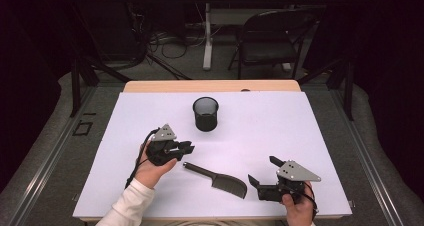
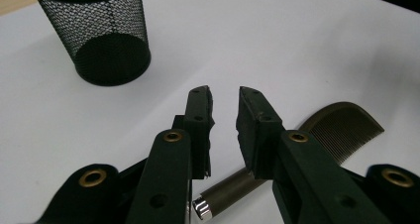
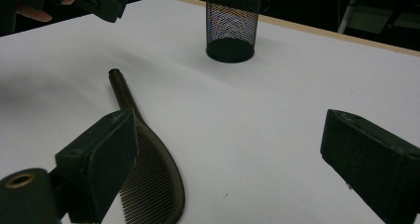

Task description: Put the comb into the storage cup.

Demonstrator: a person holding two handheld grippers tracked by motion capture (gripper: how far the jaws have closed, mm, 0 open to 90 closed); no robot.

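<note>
**Left gripper poised over comb handle; right gripper idle, jaws wide**

Work surface: white sheet [image 1: 280,116] covering the table. A dark comb [image 1: 220,178] lies flat on the sheet, between the two grippers, near the person's edge. Its round handle points toward the left gripper; the toothed, curved head lies toward the right gripper. A black mesh cup [image 1: 205,114] stands upright farther back on the sheet, well apart from the comb.

Left gripper [image 1: 186,147]: held in the left hand [image 1: 150,168], tips just beside the handle end of the comb. In the left gripper view the jaws stand narrowly apart with a slim gap between the pads. The comb handle [image 2: 230,189] shows below and behind the pads, not between them. The pads press on nothing; no contact with the comb can be made out.

Right gripper [image 1: 264,170]: held in the right hand [image 1: 297,206], low over the sheet just beside the comb head. Jaws spread wide, nothing between them. In the right gripper view the comb head sits beside one pad, with no visible contact.
</note>
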